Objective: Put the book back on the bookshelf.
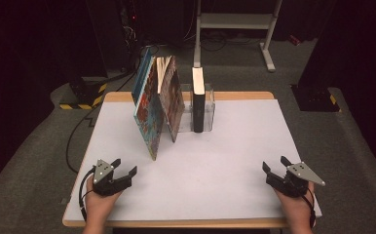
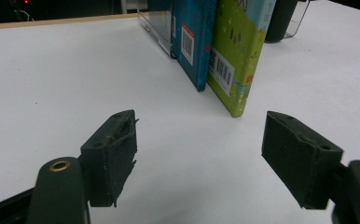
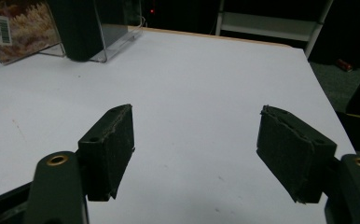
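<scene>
Centrally, toward the far edge of the white table (image 1: pixel 235 146): a row of books standing in a clear acrylic holder (image 1: pixel 210 109). Item one, a blue-spined picture book (image 1: pixel 142 80) at the left end, leaning rightward. Item two, a large colourful picture book (image 1: pixel 150 114), tilted, its lower corner reaching furthest toward the person. Item three, a brown-covered book (image 1: pixel 172 97) leaning against the second, pages fanned at the top. Item four, a thick black book (image 1: pixel 198 100), upright, apart from the leaning three, set inside the holder. Left gripper (image 1: pixel 122 168): at the near left corner of the table, well apart from the books, jaws spread wide with nothing between them; in the left gripper view the barcoded back covers stand ahead of it. Right gripper (image 1: pixel 275 165): at the near right corner, likewise well apart, jaws spread wide and empty above bare tabletop. Beyond the table: grey carpet, a white metal frame (image 1: pixel 235 22), black cables
</scene>
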Demonstrator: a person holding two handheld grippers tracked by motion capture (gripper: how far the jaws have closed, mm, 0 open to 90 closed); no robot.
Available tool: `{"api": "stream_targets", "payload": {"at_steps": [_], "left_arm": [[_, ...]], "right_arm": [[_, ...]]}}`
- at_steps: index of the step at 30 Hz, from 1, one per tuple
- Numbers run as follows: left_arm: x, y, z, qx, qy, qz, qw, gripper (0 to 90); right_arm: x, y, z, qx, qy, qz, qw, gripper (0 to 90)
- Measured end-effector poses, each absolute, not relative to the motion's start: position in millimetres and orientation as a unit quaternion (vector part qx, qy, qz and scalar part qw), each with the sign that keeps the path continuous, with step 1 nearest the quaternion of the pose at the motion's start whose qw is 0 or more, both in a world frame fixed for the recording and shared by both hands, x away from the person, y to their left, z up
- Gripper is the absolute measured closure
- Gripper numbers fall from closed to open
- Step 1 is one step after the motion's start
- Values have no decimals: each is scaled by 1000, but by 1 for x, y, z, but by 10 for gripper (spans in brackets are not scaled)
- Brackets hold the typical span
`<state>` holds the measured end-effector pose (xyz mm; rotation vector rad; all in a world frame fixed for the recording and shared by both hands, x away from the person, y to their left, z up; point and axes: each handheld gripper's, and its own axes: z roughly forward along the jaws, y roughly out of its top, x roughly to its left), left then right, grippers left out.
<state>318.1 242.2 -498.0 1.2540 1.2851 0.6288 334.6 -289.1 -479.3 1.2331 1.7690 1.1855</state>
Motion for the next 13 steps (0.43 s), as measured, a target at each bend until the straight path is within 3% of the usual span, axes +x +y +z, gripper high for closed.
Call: {"api": "stream_targets", "payload": {"at_steps": [13], "left_arm": [[316,245,-500,541,550,276,573,265]], "right_arm": [[338,-290,-480,478,674,457,329,264]]}}
